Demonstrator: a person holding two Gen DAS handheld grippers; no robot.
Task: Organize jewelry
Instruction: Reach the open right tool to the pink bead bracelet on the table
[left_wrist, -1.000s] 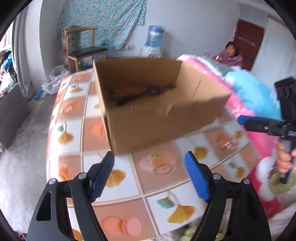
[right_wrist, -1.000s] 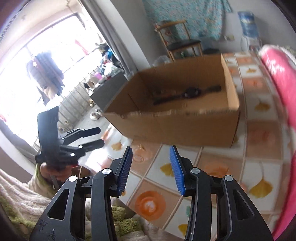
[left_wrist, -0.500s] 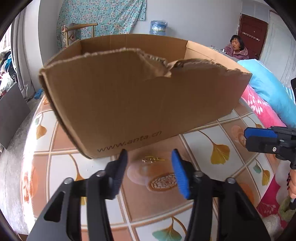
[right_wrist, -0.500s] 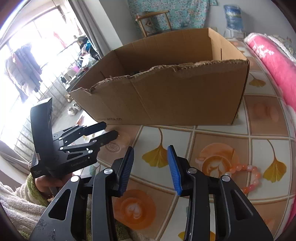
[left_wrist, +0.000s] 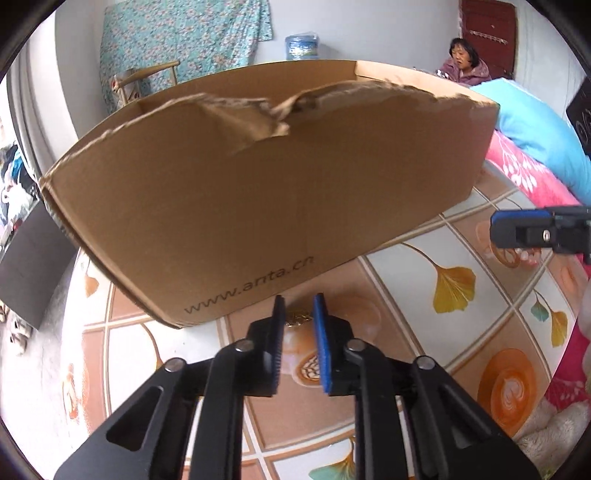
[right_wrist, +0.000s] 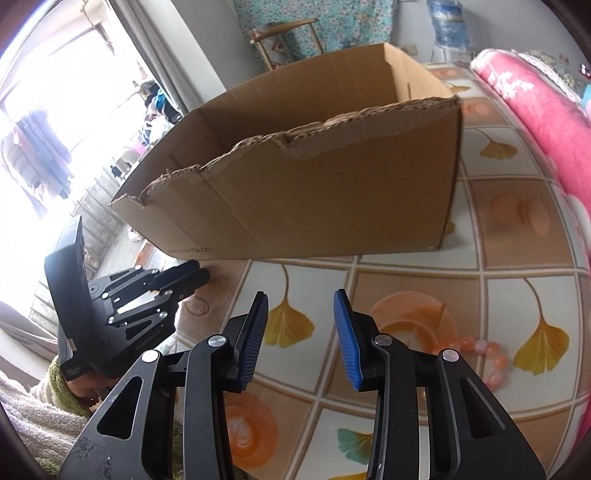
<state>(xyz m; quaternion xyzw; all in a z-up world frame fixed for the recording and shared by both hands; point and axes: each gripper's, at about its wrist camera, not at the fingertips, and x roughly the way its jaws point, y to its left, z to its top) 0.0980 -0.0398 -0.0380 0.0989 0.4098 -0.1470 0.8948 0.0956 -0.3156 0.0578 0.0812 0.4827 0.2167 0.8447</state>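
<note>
My left gripper (left_wrist: 298, 306) is low over the tiled table top, right at the foot of the cardboard box (left_wrist: 258, 184). Its jaws are closing, and a small gold jewelry piece (left_wrist: 297, 316) is pinched between the pad tips. In the right wrist view the left gripper (right_wrist: 197, 275) points at the box's near corner. My right gripper (right_wrist: 301, 306) hovers open over the table with nothing between its fingers. A pink and orange bead bracelet (right_wrist: 484, 350) lies on the table just right of it. The box's (right_wrist: 314, 184) inside is hidden.
The tall box wall with a torn top edge stands close ahead. A pink and blue quilt (right_wrist: 535, 110) lies along the table's right side. A person (left_wrist: 465, 62) sits at the back, and a chair (left_wrist: 147, 81) stands behind the table.
The left gripper dropped toward the table in front of the box and its jaws narrowed from wide to pinching the gold piece. The right gripper sank a little and narrowed slightly.
</note>
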